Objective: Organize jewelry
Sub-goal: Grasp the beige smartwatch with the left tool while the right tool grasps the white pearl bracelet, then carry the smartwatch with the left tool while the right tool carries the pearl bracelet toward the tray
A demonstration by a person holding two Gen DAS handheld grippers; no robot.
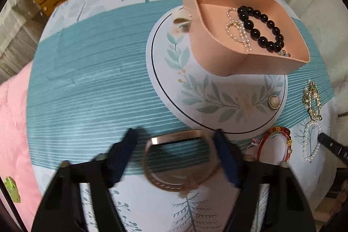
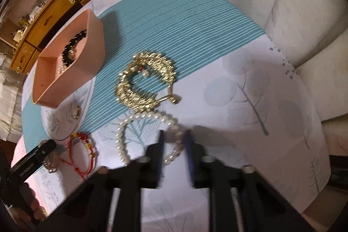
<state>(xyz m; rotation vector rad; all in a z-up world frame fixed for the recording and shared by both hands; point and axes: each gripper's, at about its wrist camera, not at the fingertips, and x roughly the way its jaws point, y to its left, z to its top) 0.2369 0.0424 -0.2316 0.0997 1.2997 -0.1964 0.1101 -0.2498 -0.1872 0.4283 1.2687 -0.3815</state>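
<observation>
A: Which step is in hand?

B: A pick-up on each side, by the look of it. The left tool (image 1: 176, 145) stands half-wide astride the rose-gold bangle (image 1: 180, 162) lying on the tabletop (image 1: 87, 79); whether its pads press the bangle yet is blurred. The right tool (image 2: 175, 145) is pinched narrow on the pearl bracelet (image 2: 148, 136), one side of the loop between its fingers.

A: And next?

B: Probably lifting each piece and carrying it ahead to the pink box (image 1: 217, 58), which sits on a round floral lid (image 1: 217, 105) beyond the left tool.

A: Counts?

B: In the box: one black bead bracelet (image 1: 261, 29), one small pearl strand (image 1: 237, 32). Outside: one brooch (image 1: 274, 102) on the lid, one gold chain piece (image 2: 145, 79) just ahead of the right tool, one red string bracelet (image 2: 83, 151) to its left.
</observation>
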